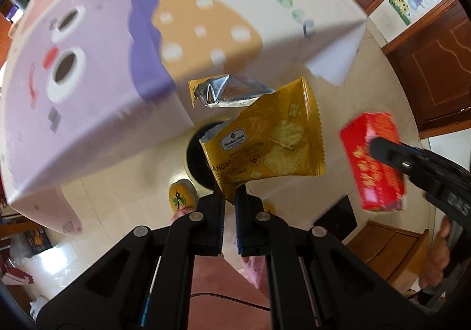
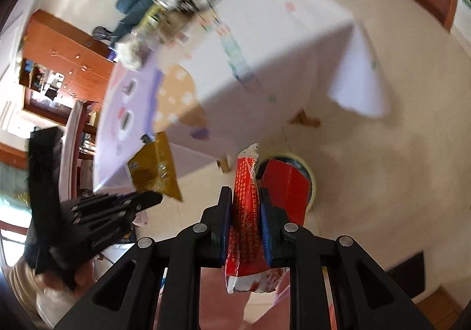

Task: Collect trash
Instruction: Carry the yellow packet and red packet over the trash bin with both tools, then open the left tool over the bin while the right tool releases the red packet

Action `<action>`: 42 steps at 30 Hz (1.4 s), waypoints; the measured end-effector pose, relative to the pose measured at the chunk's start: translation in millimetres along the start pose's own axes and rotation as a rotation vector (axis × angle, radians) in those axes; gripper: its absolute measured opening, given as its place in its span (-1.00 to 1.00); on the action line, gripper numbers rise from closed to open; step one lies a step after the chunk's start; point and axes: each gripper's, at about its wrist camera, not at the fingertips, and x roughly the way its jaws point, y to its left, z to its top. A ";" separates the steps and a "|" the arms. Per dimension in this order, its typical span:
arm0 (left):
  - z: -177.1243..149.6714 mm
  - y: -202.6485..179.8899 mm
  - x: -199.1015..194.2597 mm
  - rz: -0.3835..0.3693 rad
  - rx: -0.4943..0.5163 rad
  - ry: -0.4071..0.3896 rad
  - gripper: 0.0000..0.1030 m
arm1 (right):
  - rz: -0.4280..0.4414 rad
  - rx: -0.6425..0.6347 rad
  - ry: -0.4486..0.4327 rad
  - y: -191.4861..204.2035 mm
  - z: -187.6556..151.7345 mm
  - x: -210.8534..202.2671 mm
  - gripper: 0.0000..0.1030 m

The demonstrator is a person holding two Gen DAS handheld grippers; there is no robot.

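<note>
Above the round dark-mouthed waste bin (image 1: 195,153) on the tiled floor, the left gripper (image 1: 230,197) pinches a torn yellow foil cracker wrapper (image 1: 265,138) while the right gripper (image 2: 245,212) clamps a crumpled red printed packet (image 2: 245,212). Both pieces look collected but not yet dropped; clutter remains on the cloth-covered table (image 2: 279,35) beside the bin.

Two grippers show: the left gripper (image 1: 231,194) and the right gripper (image 2: 244,203). There is one yellow cracker wrapper (image 1: 265,135), one red box (image 1: 374,165), one round bin (image 1: 195,159) on the floor, one table with a printed cloth (image 1: 97,71), and one slipper (image 1: 182,194).
</note>
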 end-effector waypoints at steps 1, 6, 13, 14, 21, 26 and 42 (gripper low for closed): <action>-3.1 -1.7 6.8 -0.002 0.002 0.008 -0.93 | -0.003 0.016 0.014 -6.3 -2.1 10.2 -0.66; -19.5 -7.9 67.4 0.015 0.046 0.045 -0.93 | -0.001 0.119 0.084 -44.3 -11.0 75.5 -0.66; -30.6 16.2 182.3 0.040 0.038 0.068 -0.92 | -0.018 0.174 0.159 -80.0 -23.8 189.3 -0.65; -31.9 20.1 197.6 0.044 0.033 0.066 -0.92 | -0.018 0.177 0.167 -82.6 -24.6 205.9 -0.64; -46.0 49.3 288.8 0.059 0.009 0.072 -0.77 | -0.042 0.211 0.211 -109.5 -39.2 314.5 -0.37; -67.8 58.8 317.3 0.057 0.000 0.079 0.24 | -0.111 0.175 0.212 -111.0 -47.1 349.3 -0.14; -37.7 76.8 264.4 0.046 -0.094 0.030 0.24 | -0.188 0.107 0.137 -90.6 -44.5 319.8 -0.12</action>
